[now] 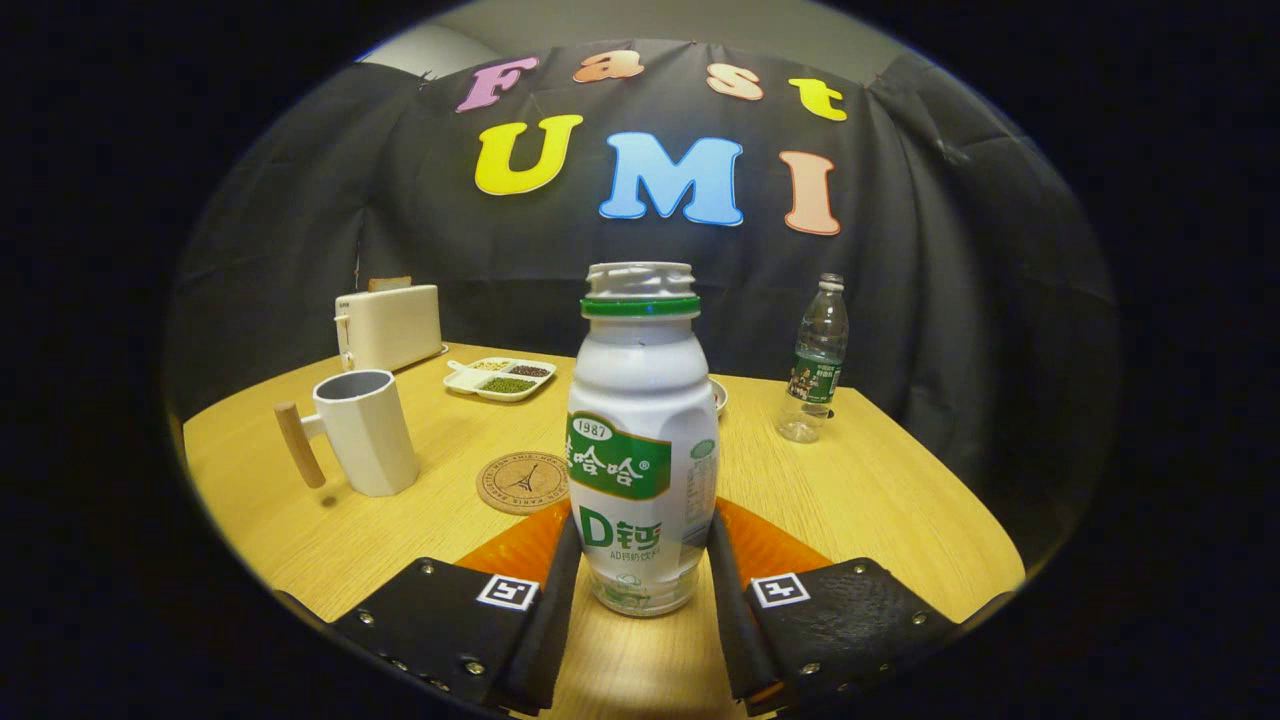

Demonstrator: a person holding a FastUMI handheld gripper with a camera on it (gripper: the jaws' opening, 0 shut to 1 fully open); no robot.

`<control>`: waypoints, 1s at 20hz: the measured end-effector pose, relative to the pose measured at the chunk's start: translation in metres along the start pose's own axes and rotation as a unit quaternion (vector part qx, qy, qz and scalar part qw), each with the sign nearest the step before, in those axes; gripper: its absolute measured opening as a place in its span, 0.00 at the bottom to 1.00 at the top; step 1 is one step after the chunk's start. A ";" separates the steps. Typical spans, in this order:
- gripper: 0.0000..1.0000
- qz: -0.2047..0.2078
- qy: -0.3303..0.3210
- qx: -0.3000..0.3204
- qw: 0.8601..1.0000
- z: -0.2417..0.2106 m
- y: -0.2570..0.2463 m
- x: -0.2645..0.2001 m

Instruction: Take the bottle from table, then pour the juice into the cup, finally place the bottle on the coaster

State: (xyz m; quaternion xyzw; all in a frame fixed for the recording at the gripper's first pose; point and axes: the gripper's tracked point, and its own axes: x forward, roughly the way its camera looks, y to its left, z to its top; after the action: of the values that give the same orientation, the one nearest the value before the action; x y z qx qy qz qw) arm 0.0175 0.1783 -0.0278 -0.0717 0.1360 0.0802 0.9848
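Note:
A white juice bottle (640,440) with a green label and green neck ring stands upright and uncapped on the wooden table (880,500). It sits between the fingers of my gripper (643,522), and both fingers press against its lower sides. A white cup (365,430) with a wooden handle stands beyond the fingers to the left. The round cork coaster (522,482) lies between the cup and the bottle, just ahead of the left finger.
A white toaster (390,325) and a divided tray (500,378) of beans sit at the back left. A clear water bottle (818,360) stands at the back right. A small bowl (718,395) peeks from behind the juice bottle. An orange mat (520,545) lies under the fingers.

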 end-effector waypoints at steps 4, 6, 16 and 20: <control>0.63 -0.025 0.014 -0.072 0.997 0.005 0.003 0.003; 0.63 -0.029 0.015 -0.085 0.996 0.012 0.005 0.004; 0.63 -0.061 -0.011 -0.231 0.971 0.070 0.027 0.008; 0.63 -0.058 -0.023 -0.272 0.960 0.088 0.046 0.009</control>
State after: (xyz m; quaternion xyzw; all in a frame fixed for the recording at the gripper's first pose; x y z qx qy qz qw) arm 0.0407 0.2384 0.0480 -0.3430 0.0824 0.0585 0.9339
